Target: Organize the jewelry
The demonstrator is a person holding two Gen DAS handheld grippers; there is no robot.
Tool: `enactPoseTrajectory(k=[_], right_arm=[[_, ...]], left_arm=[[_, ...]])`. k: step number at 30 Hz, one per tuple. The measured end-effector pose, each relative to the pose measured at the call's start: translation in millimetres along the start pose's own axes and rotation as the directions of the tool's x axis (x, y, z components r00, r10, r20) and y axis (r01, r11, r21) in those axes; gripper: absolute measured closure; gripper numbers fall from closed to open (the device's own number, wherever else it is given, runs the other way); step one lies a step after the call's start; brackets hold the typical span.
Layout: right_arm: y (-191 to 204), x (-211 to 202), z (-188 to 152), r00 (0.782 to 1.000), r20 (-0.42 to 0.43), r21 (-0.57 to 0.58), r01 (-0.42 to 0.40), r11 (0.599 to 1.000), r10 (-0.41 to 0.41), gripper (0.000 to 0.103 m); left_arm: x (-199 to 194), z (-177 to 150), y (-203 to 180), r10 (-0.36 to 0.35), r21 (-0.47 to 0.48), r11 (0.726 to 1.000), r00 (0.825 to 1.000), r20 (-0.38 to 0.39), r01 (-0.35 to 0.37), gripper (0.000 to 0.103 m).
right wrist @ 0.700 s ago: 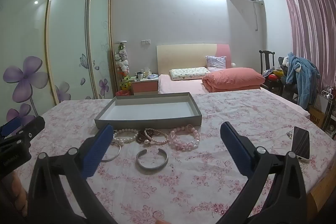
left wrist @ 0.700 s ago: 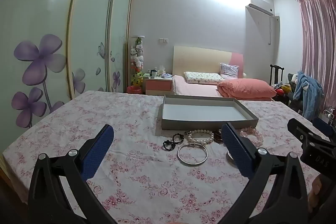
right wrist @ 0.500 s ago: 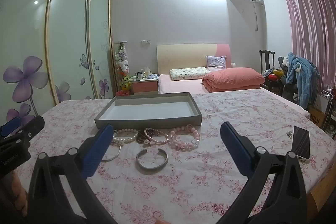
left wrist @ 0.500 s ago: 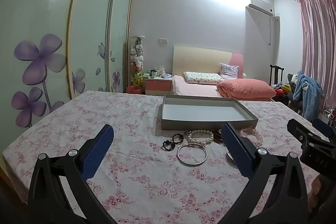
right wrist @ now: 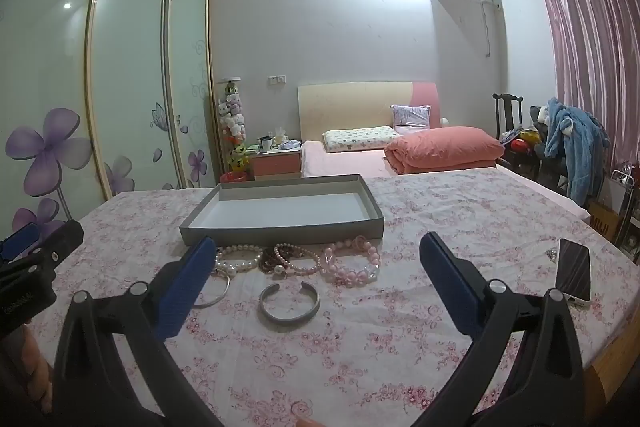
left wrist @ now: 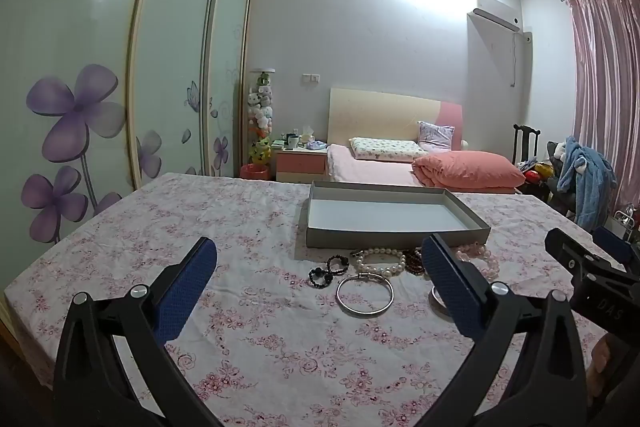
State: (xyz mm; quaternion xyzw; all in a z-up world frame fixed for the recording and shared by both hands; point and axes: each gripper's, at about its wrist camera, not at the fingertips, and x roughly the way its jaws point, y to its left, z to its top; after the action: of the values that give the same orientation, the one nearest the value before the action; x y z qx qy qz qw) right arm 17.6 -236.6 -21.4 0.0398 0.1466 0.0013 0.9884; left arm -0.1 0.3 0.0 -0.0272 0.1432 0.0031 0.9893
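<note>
A shallow grey box (left wrist: 394, 239) (right wrist: 280, 231) stands empty on the floral tablecloth. In front of it lie a black bead bracelet (left wrist: 328, 269), a white pearl bracelet (left wrist: 380, 261) (right wrist: 236, 259), a dark bead bracelet (right wrist: 276, 259), a pink bead bracelet (right wrist: 352, 263), a thin silver bangle (left wrist: 365, 293) and an open silver cuff (right wrist: 289, 303). My left gripper (left wrist: 320, 283) is open and empty, held above the table short of the jewelry. My right gripper (right wrist: 314, 281) is open and empty, also short of it.
A phone (right wrist: 575, 277) lies near the table's right edge. Beyond the table stand a bed with a pink duvet (right wrist: 440, 147), a nightstand (right wrist: 276, 161) and sliding wardrobe doors (right wrist: 120, 87). A chair with blue clothes (right wrist: 572, 143) is at the right.
</note>
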Motion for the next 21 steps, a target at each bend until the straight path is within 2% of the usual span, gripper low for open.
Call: enactPoseTrajectory(k=[21], right_arm=[[0.6,0.2,0.0,1.000,-0.005,0.007,-0.003,1.000,0.003,0.004]], left_arm=[[0.0,0.0,0.0,-0.001,-0.001,1.000,1.000,0.001,0.001,0.002]])
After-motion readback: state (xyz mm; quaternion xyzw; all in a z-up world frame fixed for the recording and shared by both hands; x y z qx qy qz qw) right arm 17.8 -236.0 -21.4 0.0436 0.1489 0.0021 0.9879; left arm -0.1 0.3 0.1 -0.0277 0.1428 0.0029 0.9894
